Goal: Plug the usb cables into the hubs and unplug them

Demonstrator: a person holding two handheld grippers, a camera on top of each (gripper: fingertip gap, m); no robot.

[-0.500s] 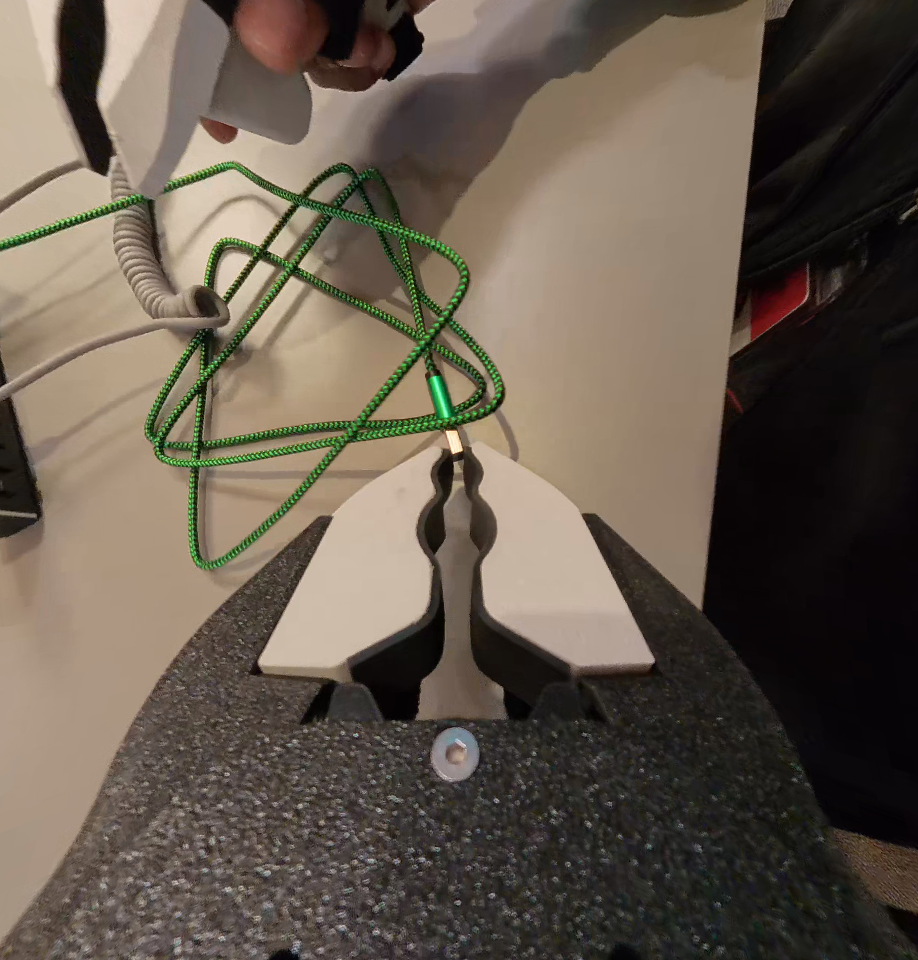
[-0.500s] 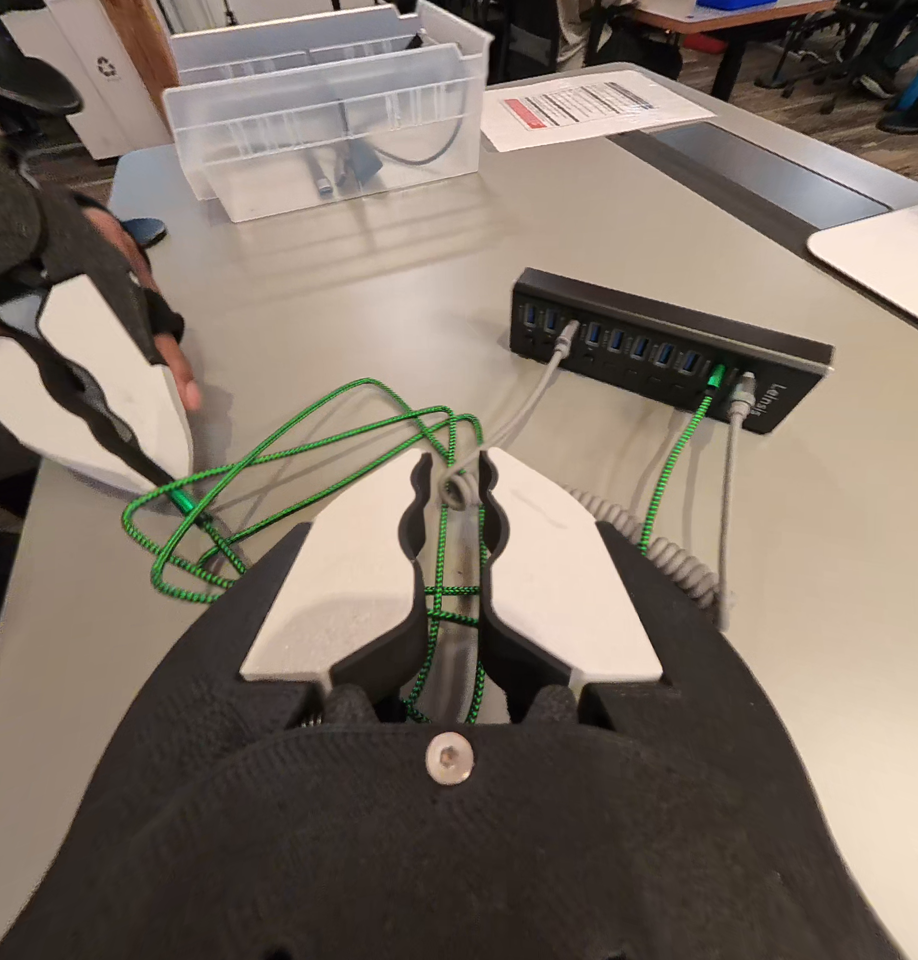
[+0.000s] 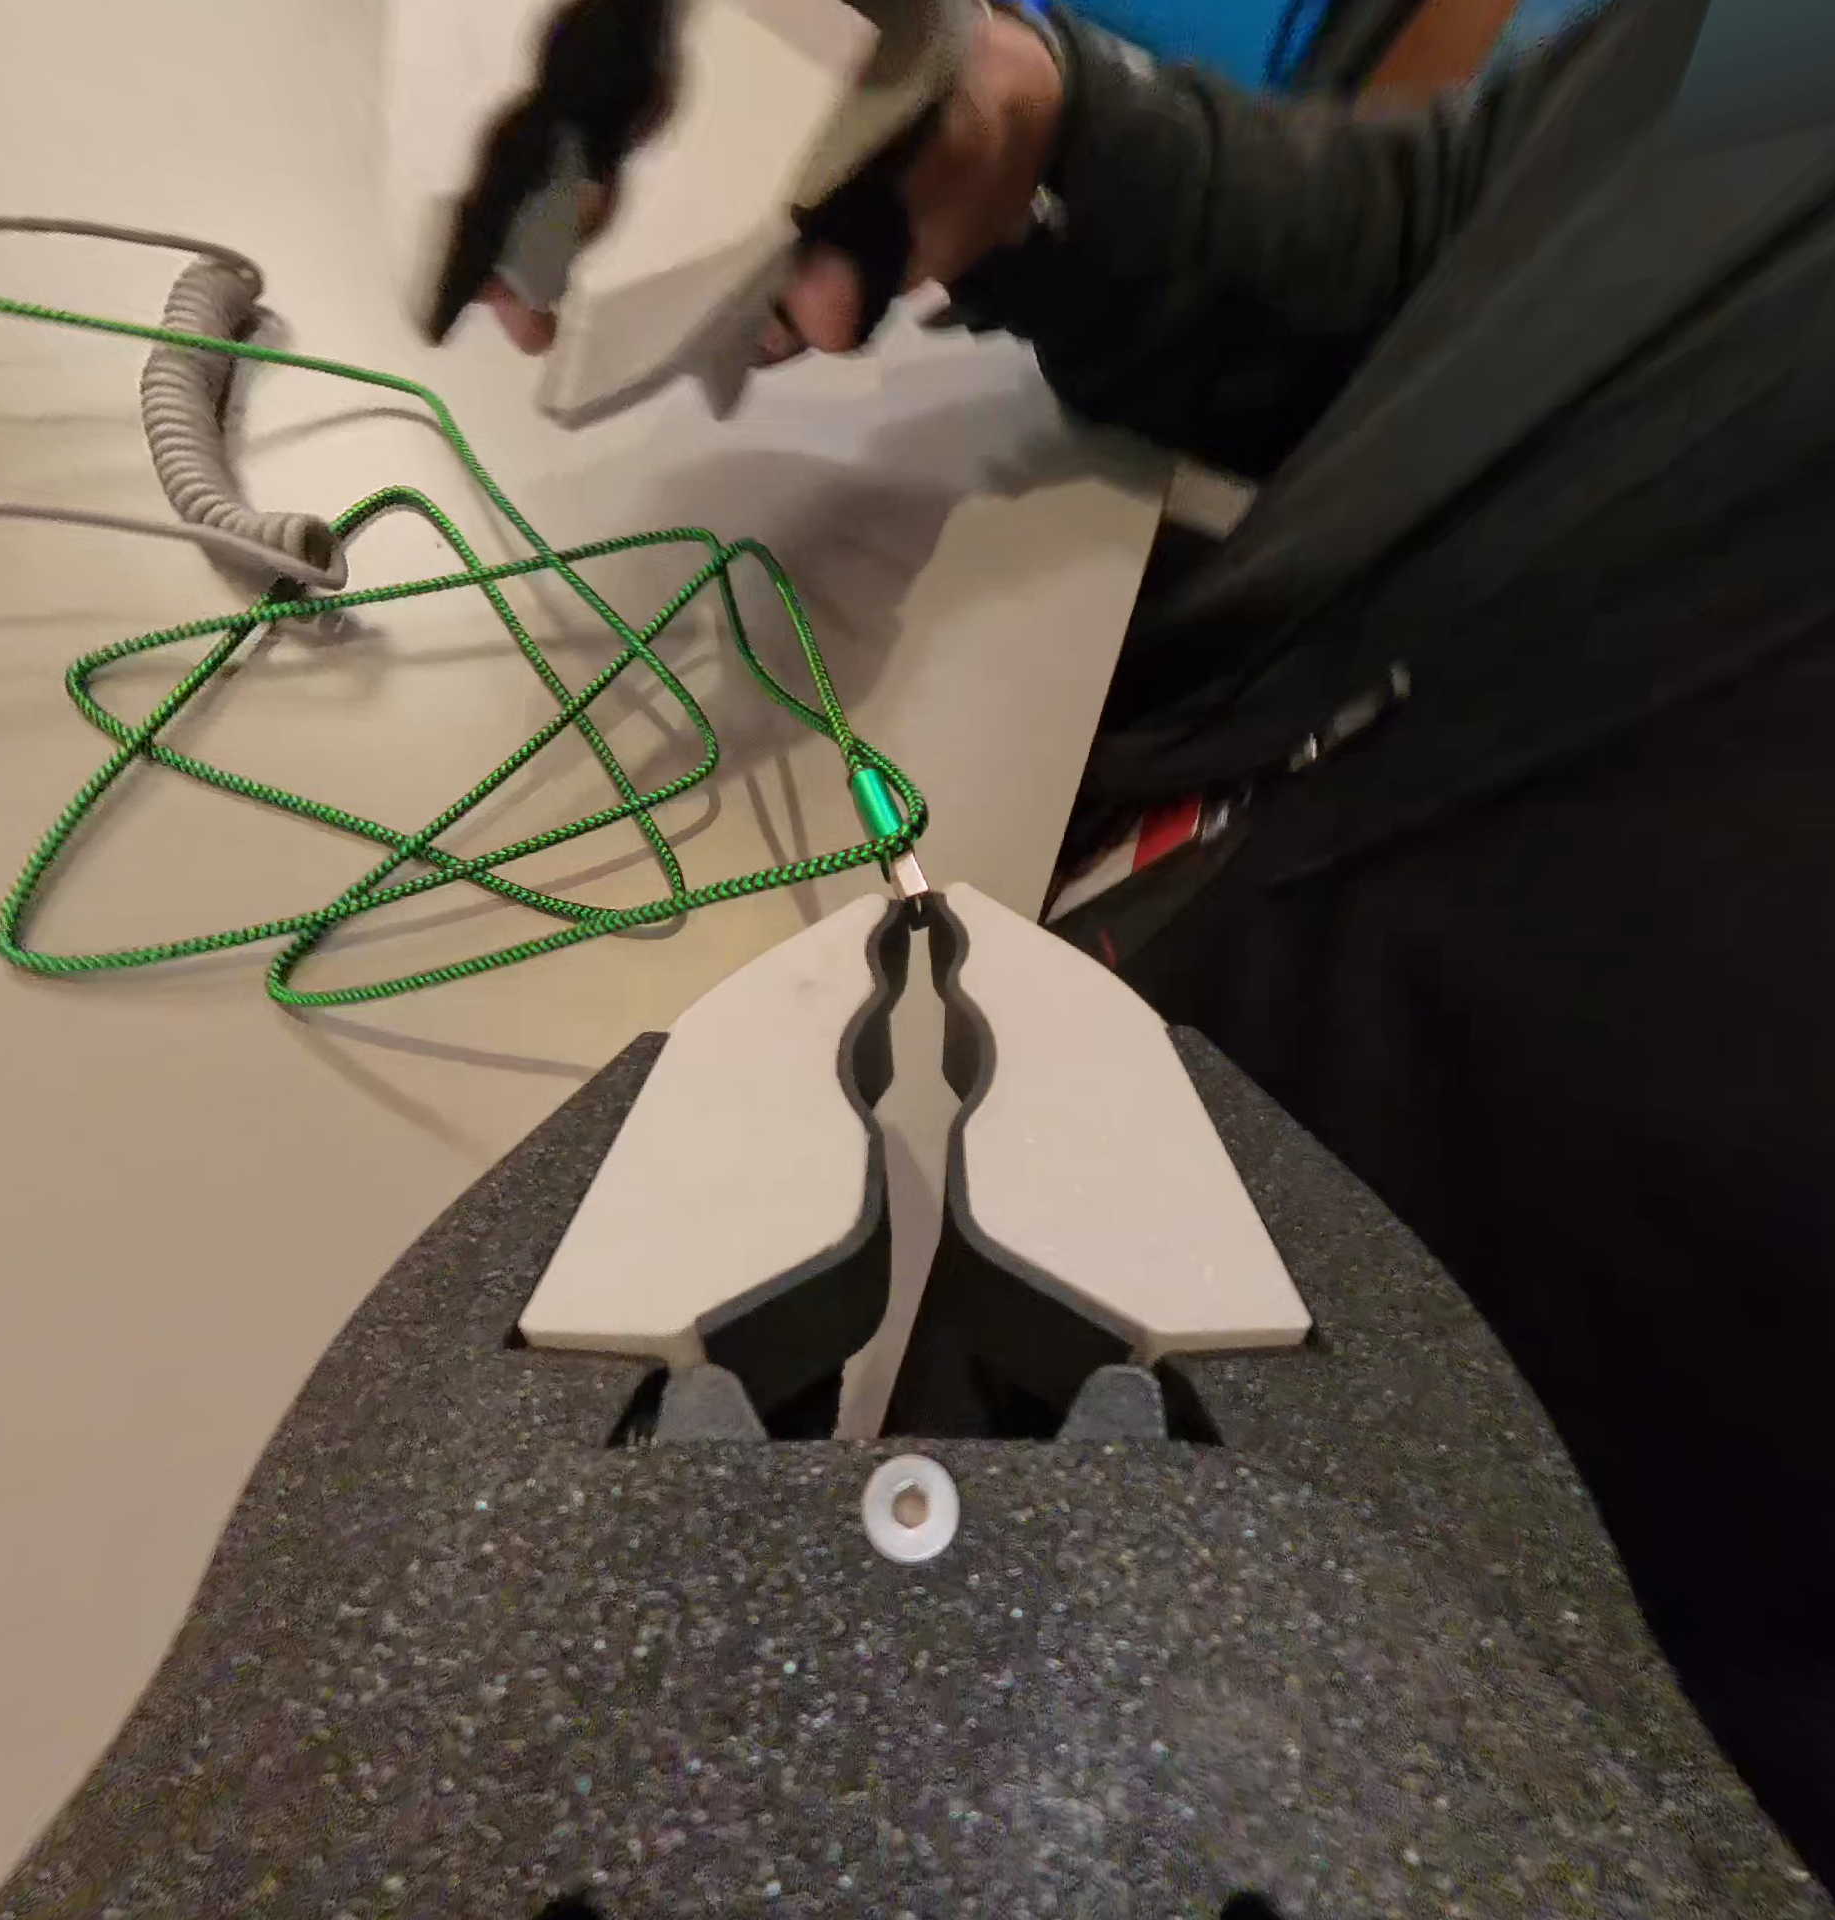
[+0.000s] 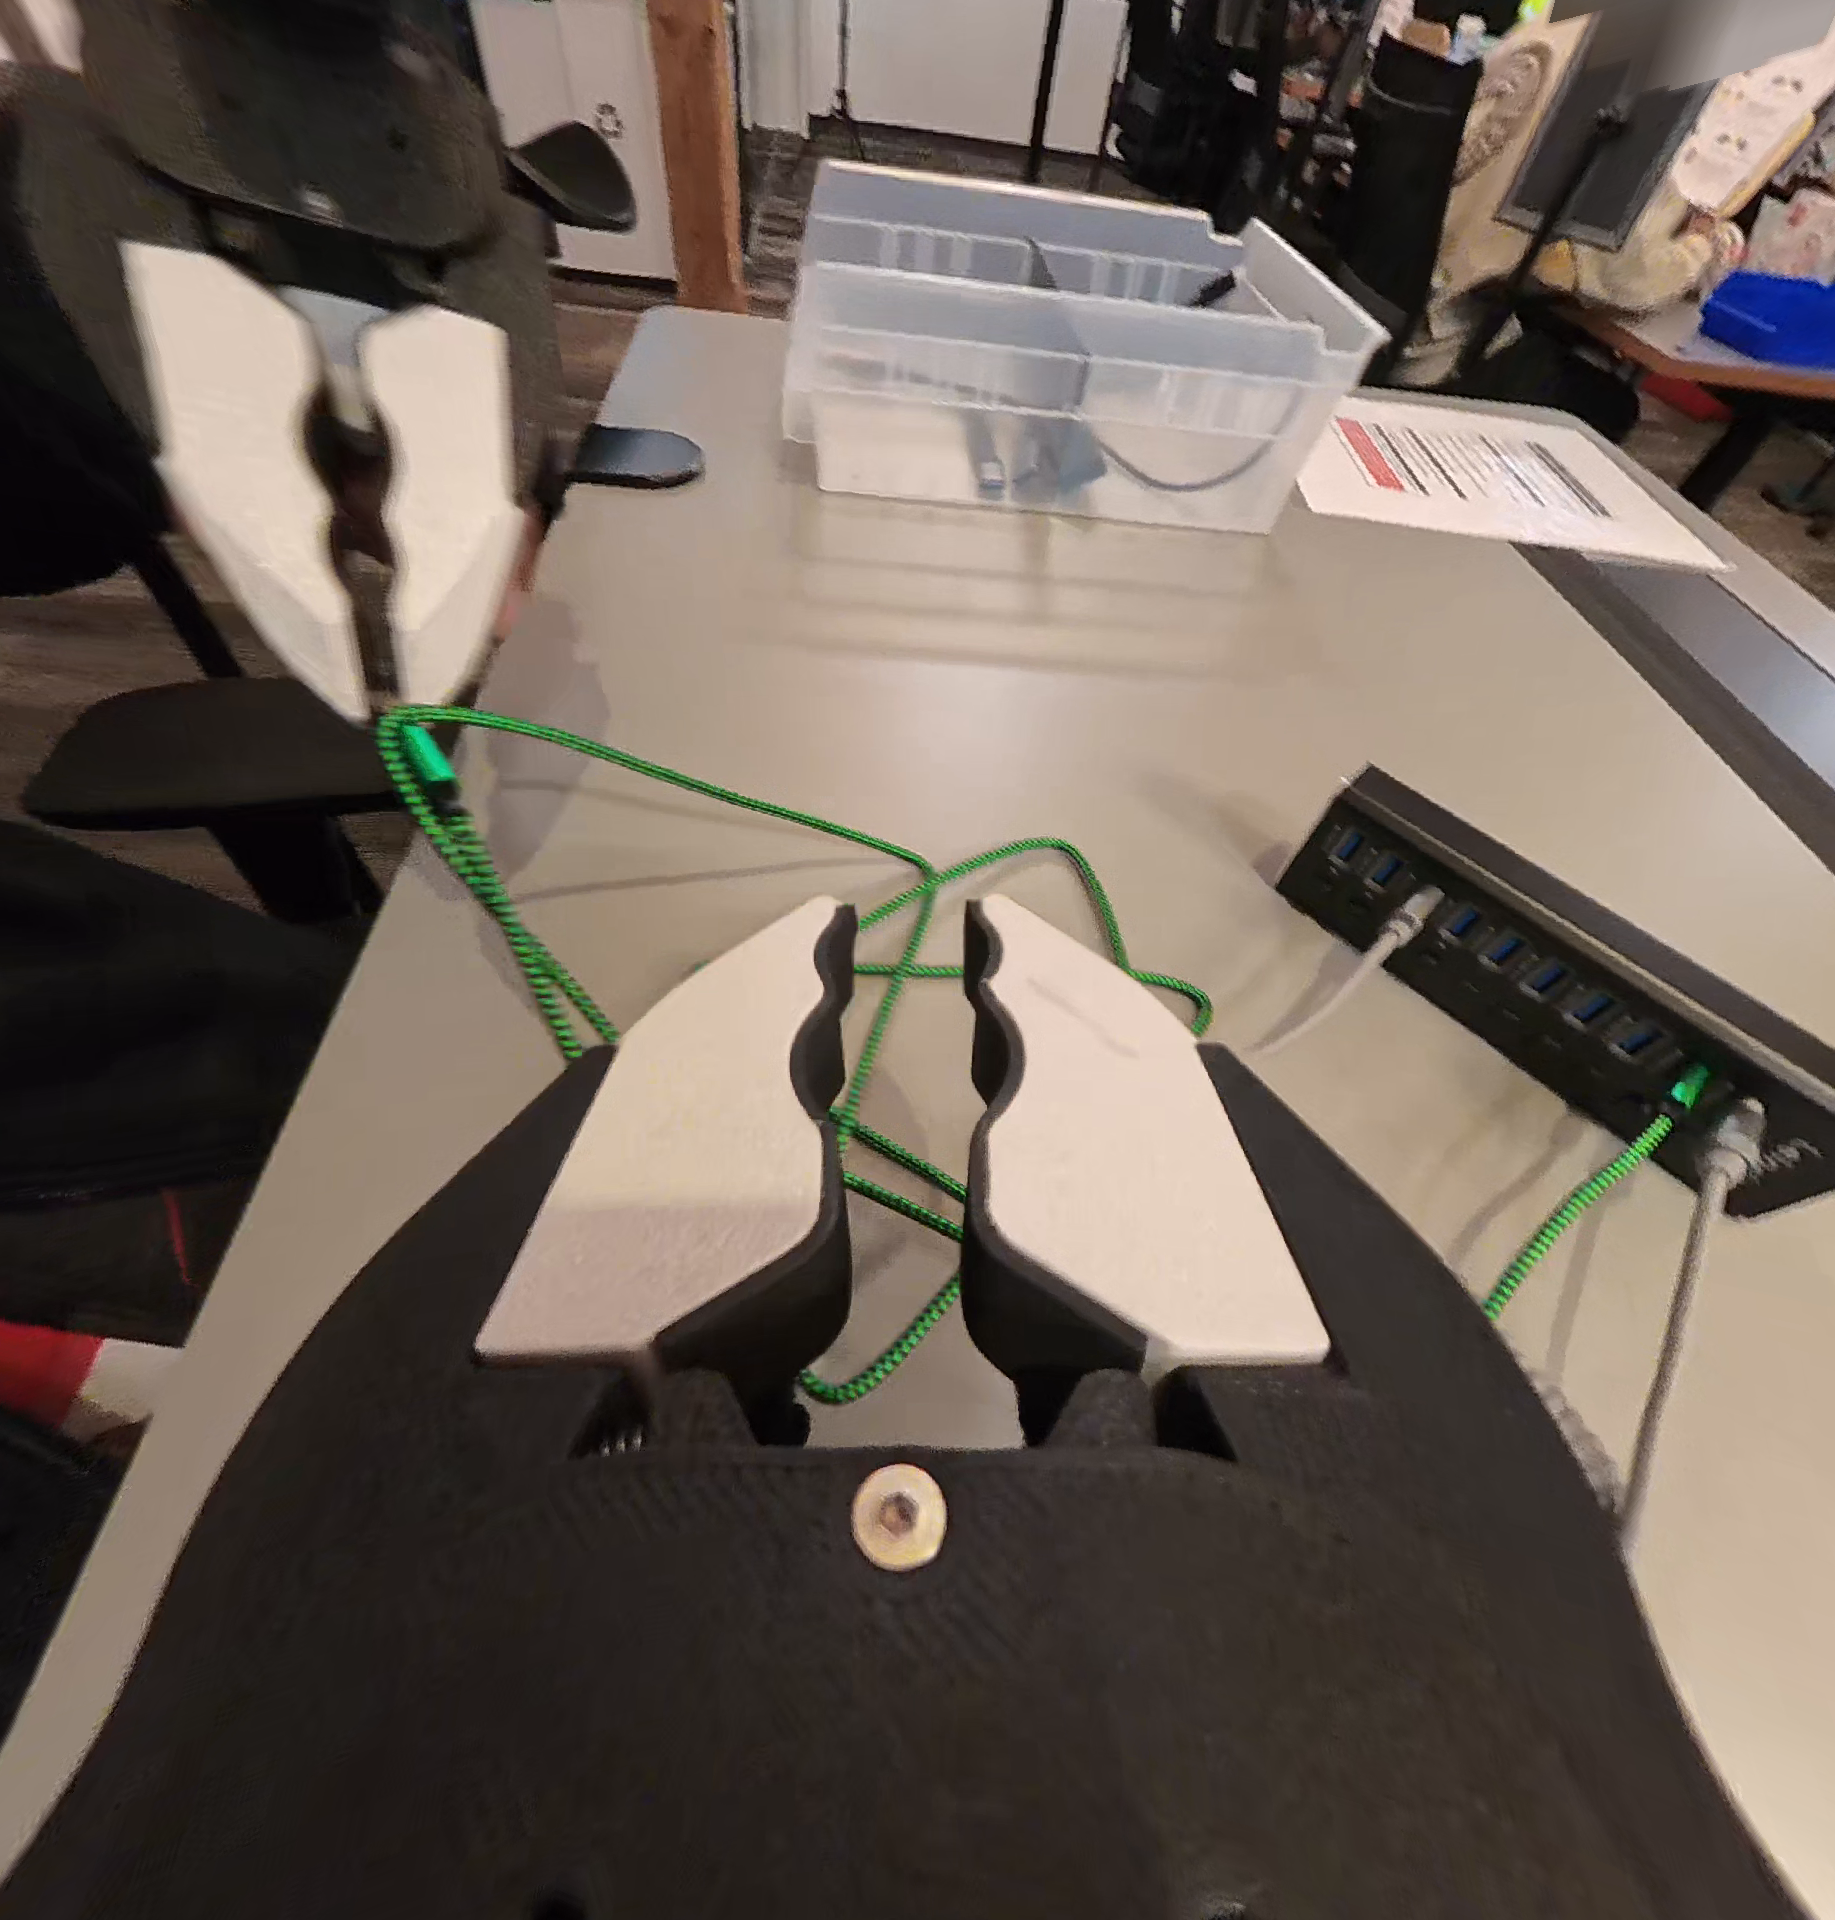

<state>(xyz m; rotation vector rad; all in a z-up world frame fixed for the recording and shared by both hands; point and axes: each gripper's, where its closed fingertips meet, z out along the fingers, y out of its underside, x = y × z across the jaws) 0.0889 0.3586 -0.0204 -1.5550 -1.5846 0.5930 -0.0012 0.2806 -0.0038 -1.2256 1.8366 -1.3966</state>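
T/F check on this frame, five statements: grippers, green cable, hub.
1. The left gripper pinches the green cable by its metal plug tip. True.
2. The right gripper is shut on the grey coiled cable. False: its fingers are apart, holding nothing.
3. The cable's other end is plugged into the black USB hub. True.
4. The hub has no grey cables plugged in. False: two are.
5. The clear plastic bin sits on the table. True.
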